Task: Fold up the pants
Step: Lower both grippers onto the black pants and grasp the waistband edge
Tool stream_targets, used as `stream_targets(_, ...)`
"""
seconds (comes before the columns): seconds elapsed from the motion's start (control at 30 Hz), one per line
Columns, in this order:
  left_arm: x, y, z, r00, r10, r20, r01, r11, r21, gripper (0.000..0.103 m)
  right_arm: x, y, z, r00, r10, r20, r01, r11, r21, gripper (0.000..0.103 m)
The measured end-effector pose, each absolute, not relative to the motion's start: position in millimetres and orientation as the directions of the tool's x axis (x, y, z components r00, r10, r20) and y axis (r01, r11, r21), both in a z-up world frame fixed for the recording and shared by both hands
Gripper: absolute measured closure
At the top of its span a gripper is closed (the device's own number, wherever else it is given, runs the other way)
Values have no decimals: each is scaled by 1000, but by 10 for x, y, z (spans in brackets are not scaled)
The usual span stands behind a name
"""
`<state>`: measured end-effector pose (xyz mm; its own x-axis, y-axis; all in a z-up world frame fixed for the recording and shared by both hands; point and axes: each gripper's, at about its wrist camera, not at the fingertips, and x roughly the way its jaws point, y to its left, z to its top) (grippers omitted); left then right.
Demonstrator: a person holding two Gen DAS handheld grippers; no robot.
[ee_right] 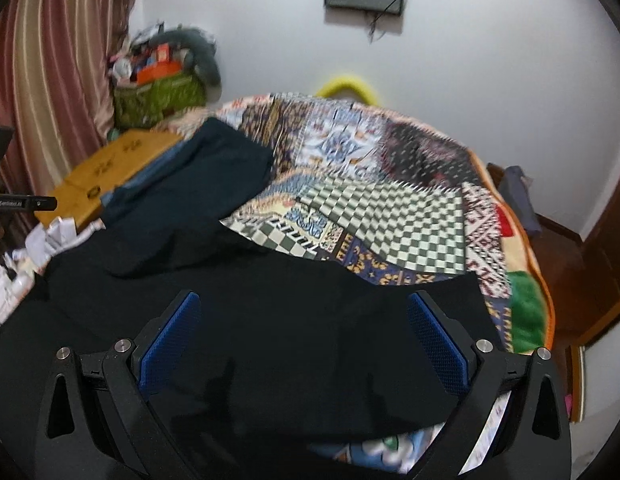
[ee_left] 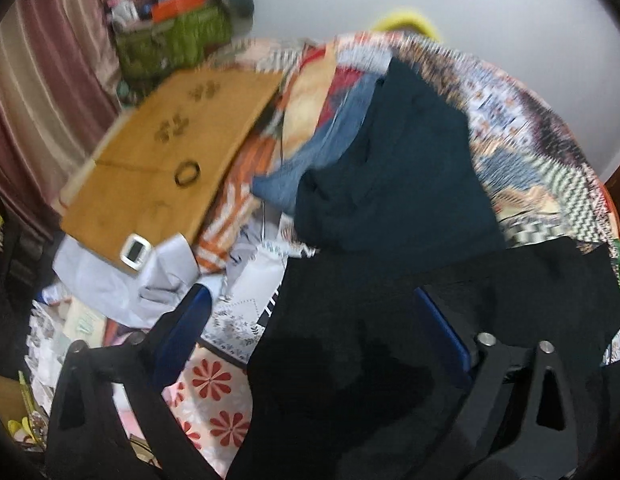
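Both wrist cameras look steeply down, close over the black pants [ee_left: 350, 360] on the patterned bedspread [ee_right: 390, 200].

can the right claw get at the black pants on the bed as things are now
Probably yes. The right claw stands open just above the black pants, which lie spread on the patterned bedspread with nothing on top of them there. Blur hides whether it touches the cloth.

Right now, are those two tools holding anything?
No. Both the left tool and right tool gape open above the black pants, gripping nothing.
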<state>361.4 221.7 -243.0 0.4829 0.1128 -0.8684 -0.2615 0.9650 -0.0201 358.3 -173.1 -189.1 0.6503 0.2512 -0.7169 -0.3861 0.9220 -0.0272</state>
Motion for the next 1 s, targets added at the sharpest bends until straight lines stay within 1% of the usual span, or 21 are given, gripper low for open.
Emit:
stream_targets(0.03,3705,2275,-2575,450,105,-887,-261,965,-18,10,3672,-1705,-1941,634,262,-728,-403,915,-21,2)
stream_targets(0.17,3926,2413,-2984,353,109,-929,-269,963,10,16,3976,-1662,-2110,572,281,-771,-446,895,-5,2)
stream_targets(0.23,4008,2463,-3132,320,101,-942,-274,962,10,22,4136,-1648,-2195,537,294,-791,-459,888,18,2)
stream_targets(0.33,4123,2497,-3329,274,41,-961,-263,964,-34,29,4346,-1611,-2324,489,300,-819,-472,881,41,3)
stream_targets(0.4,4186,2517,-3442,254,-29,-967,-255,962,-96,31,4451,-1562,-2398,468,291,-834,-482,875,35,7)
stream_targets(0.47,4224,2517,-3497,246,-55,-968,-254,960,-119,31,4540,-1514,-2468,449,284,-847,-494,869,29,12)
stream_targets(0.53,4263,2491,-3543,243,-51,-969,-245,963,-112,32,4606,-1475,-2533,420,299,-857,-513,857,47,13)
stream_targets(0.6,4277,2435,-3560,256,-32,-966,-224,970,-91,35,4650,-1416,-2608,381,313,-870,-542,838,64,20)
stream_targets(0.67,4265,2356,-3572,262,-2,-965,-206,977,-57,38,4674,-1353,-2693,368,297,-881,-555,831,48,23)
stream_targets(0.73,4249,2301,-3561,273,30,-962,-189,982,-23,47,4661,-1339,-2720,377,309,-873,-555,830,53,23)
stream_targets(0.8,4222,2286,-3547,282,52,-958,-187,982,-2,53,4637,-1348,-2720,375,324,-869,-553,830,71,28)
stream_targets(0.83,4212,2287,-3538,284,53,-957,-190,982,-2,57,4626,-1342,-2718,373,330,-867,-553,830,78,33)
stream_targets(0.9,4178,2314,-3506,293,52,-955,-211,977,-11,63,4592,-1333,-2703,367,340,-866,-557,826,88,50)
stream_targets(0.93,4158,2335,-3487,296,53,-954,-223,975,-15,67,4570,-1321,-2696,367,342,-865,-559,824,88,54)
stream_targets(1.0,4125,2342,-3446,303,64,-951,-231,973,-8,73,4519,-1296,-2685,364,343,-866,-560,824,91,70)
